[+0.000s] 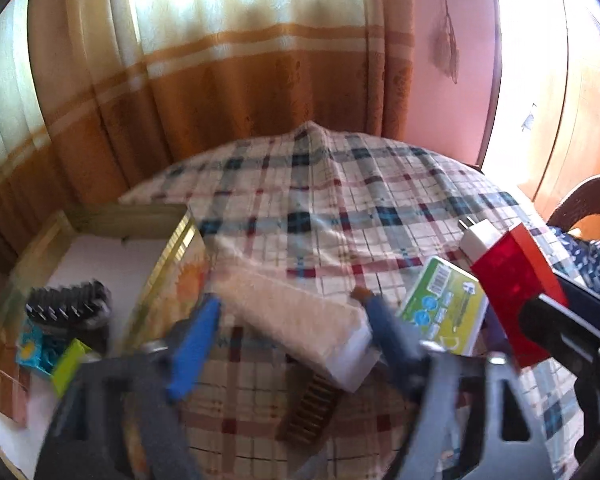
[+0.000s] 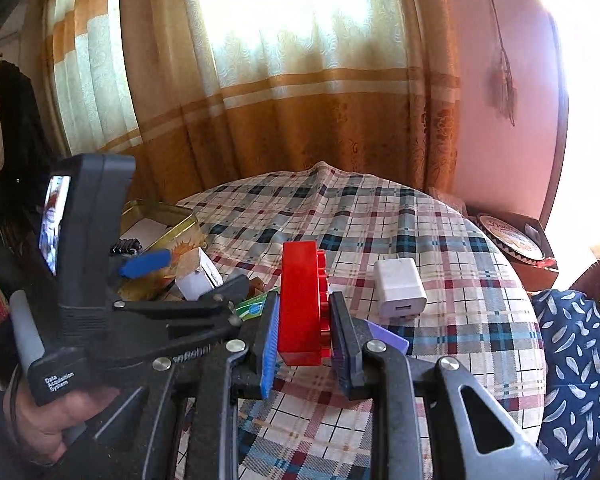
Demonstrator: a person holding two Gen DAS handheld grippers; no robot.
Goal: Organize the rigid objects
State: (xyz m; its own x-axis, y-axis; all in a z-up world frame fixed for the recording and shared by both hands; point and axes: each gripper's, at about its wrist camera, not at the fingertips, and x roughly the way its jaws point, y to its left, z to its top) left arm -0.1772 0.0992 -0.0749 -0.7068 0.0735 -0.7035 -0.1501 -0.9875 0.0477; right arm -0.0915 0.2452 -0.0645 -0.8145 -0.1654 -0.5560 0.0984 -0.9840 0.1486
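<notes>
My right gripper [image 2: 305, 322] is shut on a red toy brick [image 2: 300, 304] and holds it above the plaid tablecloth [image 2: 440, 344]; the brick also shows in the left wrist view [image 1: 516, 292]. My left gripper [image 1: 288, 316] has its blue-padded fingers [image 1: 196, 344] around a long white box [image 1: 300, 332], lifted over the cloth; the view is blurred. A gold tin [image 1: 168, 248] at the left holds a black clip [image 1: 70, 308] and small bright blocks [image 1: 48, 354].
A white USB charger [image 2: 400, 288] lies on the cloth right of the red brick. A green card box [image 1: 444, 312] and a brown comb-like piece [image 1: 312, 412] lie near the left gripper. Curtains hang behind the table. A chair with a blue patterned cushion [image 2: 580, 360] stands at the right.
</notes>
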